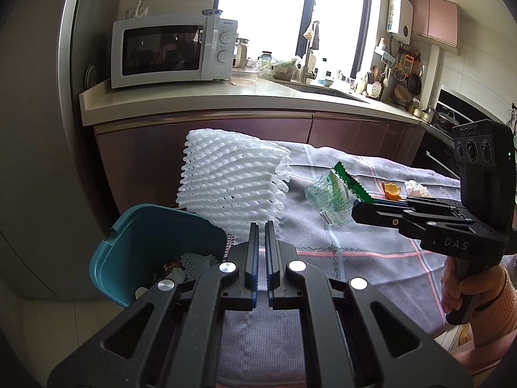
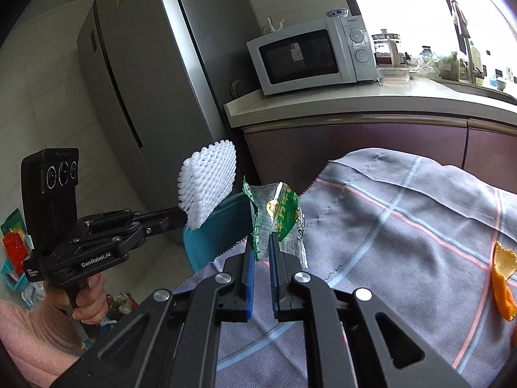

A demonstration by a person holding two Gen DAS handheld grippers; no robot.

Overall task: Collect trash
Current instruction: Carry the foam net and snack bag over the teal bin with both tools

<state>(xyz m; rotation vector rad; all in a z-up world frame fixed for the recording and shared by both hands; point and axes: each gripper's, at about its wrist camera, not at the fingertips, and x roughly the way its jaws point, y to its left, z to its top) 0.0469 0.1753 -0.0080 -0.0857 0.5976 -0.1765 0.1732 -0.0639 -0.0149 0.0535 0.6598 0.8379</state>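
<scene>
Carrying step: the left hand-held gripper (image 1: 262, 226) is clamped on a white foam net (image 1: 232, 177) just above the teal bin (image 1: 129, 236); the right hand-held gripper (image 2: 261, 242) pinches a green wrapper (image 2: 279, 216) beside the bin, over the desk (image 2: 404, 226). Next, judged: bring each over the bin and release. Orange peel (image 2: 502, 278) lies well away from the bin.

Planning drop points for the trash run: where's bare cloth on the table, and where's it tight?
Bare checked cloth runs wide between the green wrapper in the right gripper and the orange peel. Crowded: the table's corner by the teal bin, where the left gripper holds the white foam net over the rim. The far end holds peel and crumpled tissue.
</scene>
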